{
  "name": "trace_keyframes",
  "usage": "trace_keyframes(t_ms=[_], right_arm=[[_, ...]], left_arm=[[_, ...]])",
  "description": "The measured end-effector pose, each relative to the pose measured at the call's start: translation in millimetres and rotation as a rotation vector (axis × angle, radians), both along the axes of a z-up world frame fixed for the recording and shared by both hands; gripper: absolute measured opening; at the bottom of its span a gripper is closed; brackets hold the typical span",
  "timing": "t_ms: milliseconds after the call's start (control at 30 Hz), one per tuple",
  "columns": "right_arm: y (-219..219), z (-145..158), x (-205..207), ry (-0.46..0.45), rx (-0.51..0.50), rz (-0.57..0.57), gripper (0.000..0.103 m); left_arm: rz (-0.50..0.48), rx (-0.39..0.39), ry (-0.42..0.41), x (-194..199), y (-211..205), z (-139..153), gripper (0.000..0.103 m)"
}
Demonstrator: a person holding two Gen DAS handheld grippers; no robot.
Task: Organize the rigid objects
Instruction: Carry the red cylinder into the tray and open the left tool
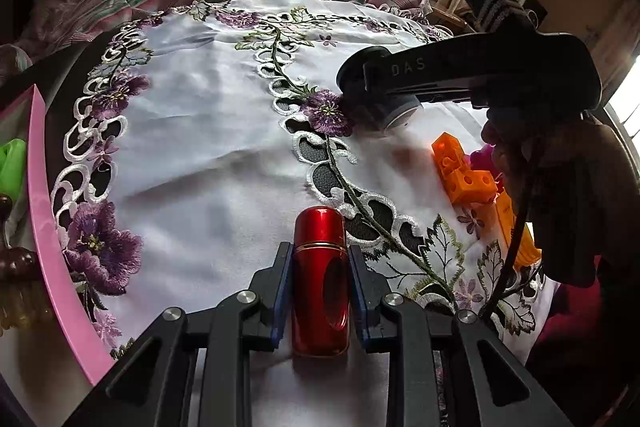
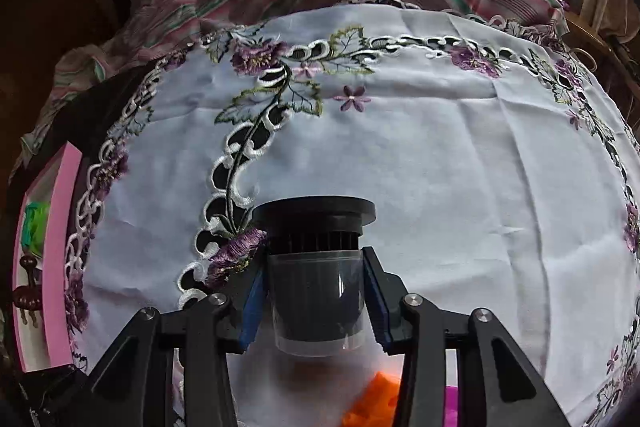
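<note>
While left gripper (image 1: 320,291) clamps red tube (image 1: 320,267), right gripper (image 2: 316,303) flanks dark cup (image 2: 316,291) — seemingly gripping; clearly between fingers.

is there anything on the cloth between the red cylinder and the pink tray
Nothing visible. The red cylinder, clamped in the left gripper, has only bare embroidered tablecloth between it and the pink tray at the left.

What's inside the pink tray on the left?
In the pink tray: a green item and a dark brown wooden piece. The rest is out of frame.
</note>
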State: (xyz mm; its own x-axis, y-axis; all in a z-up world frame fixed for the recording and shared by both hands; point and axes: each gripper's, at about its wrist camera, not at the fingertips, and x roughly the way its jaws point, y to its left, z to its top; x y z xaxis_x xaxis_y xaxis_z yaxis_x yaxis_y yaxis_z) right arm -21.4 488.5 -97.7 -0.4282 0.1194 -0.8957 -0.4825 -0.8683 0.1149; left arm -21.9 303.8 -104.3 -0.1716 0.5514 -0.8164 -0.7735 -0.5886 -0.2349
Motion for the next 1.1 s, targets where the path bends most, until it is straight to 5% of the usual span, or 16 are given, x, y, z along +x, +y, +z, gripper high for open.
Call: trace_keyframes(t_ms=[433,767,1100], right_arm=[[8.2,-6.2,-3.5,-0.002,-0.025,0.005,0.044],[7.0,-8.2,-0.7,0.006,-0.015,0.017,0.044],[0.4,-8.1,-3.5,-0.011,0.032,0.04,0.044]], left_arm=[[0.022,0.001,0.018,4.3,-2.3,5.7,0.026],[0.045,0.096,0.063,18.3,-38.6,55.4,0.026],[0.313,0.174,0.08,-23.9,-146.4,101.6,0.026]])
